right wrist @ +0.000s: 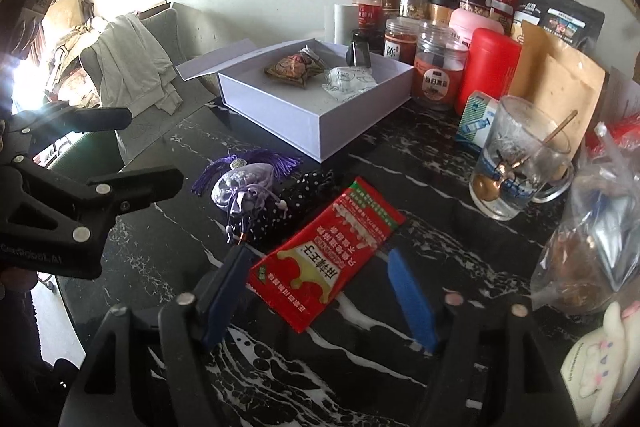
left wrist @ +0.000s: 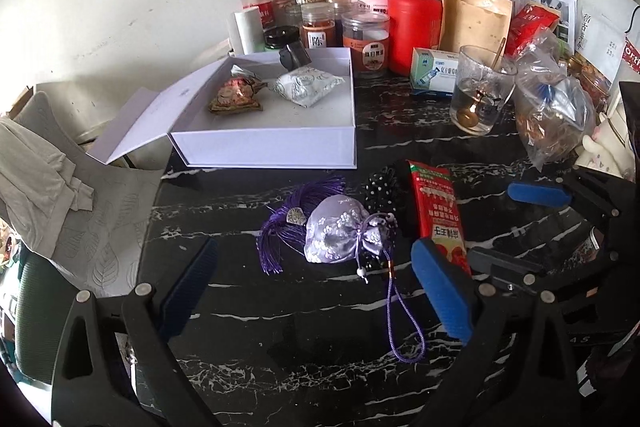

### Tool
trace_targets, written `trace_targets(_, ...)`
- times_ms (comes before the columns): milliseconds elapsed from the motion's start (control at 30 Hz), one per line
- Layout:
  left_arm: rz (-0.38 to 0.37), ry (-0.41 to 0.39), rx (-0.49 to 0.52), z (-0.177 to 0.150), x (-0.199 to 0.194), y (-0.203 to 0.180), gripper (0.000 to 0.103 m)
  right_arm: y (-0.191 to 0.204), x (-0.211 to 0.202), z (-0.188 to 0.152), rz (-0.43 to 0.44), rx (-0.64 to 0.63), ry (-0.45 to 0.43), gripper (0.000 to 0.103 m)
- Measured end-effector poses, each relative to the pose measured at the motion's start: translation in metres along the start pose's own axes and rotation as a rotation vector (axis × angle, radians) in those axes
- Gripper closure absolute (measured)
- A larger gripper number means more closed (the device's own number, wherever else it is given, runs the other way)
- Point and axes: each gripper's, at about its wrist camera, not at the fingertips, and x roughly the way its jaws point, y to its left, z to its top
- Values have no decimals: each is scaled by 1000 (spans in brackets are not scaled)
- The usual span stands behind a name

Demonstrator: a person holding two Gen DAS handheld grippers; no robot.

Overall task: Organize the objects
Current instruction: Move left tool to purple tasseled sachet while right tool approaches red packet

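A purple embroidered sachet (left wrist: 333, 229) with tassels lies on the black marble table, between my open left gripper (left wrist: 316, 269) fingers. It also shows in the right wrist view (right wrist: 244, 183). A black polka-dot pouch (left wrist: 382, 189) lies behind it. A red sauce packet (right wrist: 326, 255) lies flat between the fingers of my open right gripper (right wrist: 320, 265); it shows in the left wrist view (left wrist: 438, 211). The open white box (left wrist: 264, 141) holds a brown patterned sachet (left wrist: 236, 97), a white packet (left wrist: 306, 87) and a small dark object (left wrist: 294, 57).
Jars, a red canister (left wrist: 414, 33), pouches and a small medicine box (left wrist: 434, 71) crowd the table's back. A glass with a spoon (left wrist: 480, 93) and a plastic bag (left wrist: 554, 115) stand at right. A chair with cloth (left wrist: 36, 163) is left of the table.
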Motion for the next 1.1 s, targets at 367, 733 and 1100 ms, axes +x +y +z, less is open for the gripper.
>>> trace_targets(367, -40, 55, -44, 3, 44, 11, 6, -6, 33, -4, 64, 92, 44, 22)
trace_targets(733, -62, 103, -55, 17, 88, 12, 6, -14, 62, 9, 25, 159, 74, 21)
trace_targets(1100, -129, 132, -105, 16, 104, 13, 6, -32, 73, -3, 9, 206, 137, 21)
